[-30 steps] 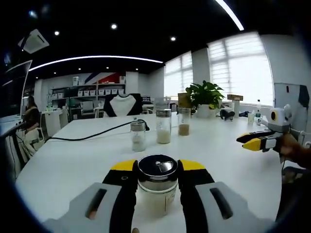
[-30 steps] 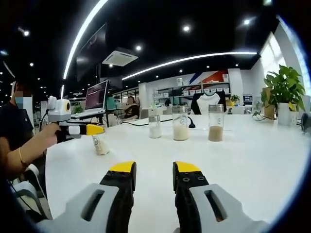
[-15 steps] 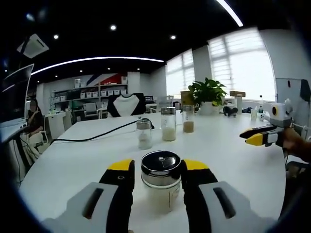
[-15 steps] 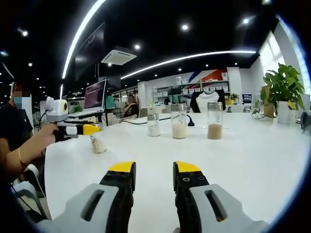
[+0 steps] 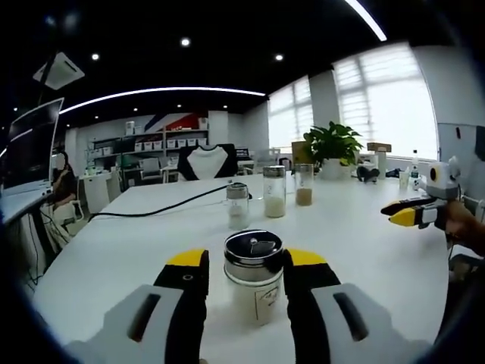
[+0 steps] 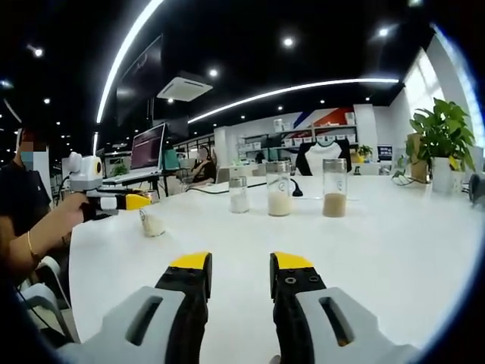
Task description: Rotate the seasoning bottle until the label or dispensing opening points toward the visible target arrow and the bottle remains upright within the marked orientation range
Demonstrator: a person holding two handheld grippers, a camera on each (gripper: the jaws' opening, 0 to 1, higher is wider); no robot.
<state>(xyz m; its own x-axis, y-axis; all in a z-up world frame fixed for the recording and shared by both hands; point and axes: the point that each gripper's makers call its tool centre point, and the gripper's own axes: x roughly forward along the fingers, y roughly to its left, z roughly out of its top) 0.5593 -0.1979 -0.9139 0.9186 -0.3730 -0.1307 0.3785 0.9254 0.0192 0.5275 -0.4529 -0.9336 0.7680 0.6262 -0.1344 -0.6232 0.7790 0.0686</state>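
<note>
The left claw (image 5: 244, 267) stands with jaws flanking a steel-capped seasoning bottle (image 5: 253, 280) on the white table (image 5: 114, 258); whether they press it cannot be told. In the right gripper view the bottle leans away from that claw. The right claw (image 6: 239, 269) hangs apart, holding nothing. Turning well likely means a firm, level grip and slow rotation, base flat. Beyond stand three jars (image 5: 273, 191). The bottle's label shows marks too small to read; no arrow is evident.

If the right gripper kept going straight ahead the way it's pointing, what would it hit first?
Probably the middle jar of the three standing across the white table. The right gripper has bare tabletop ahead until then, though depth is hard to judge.
</note>
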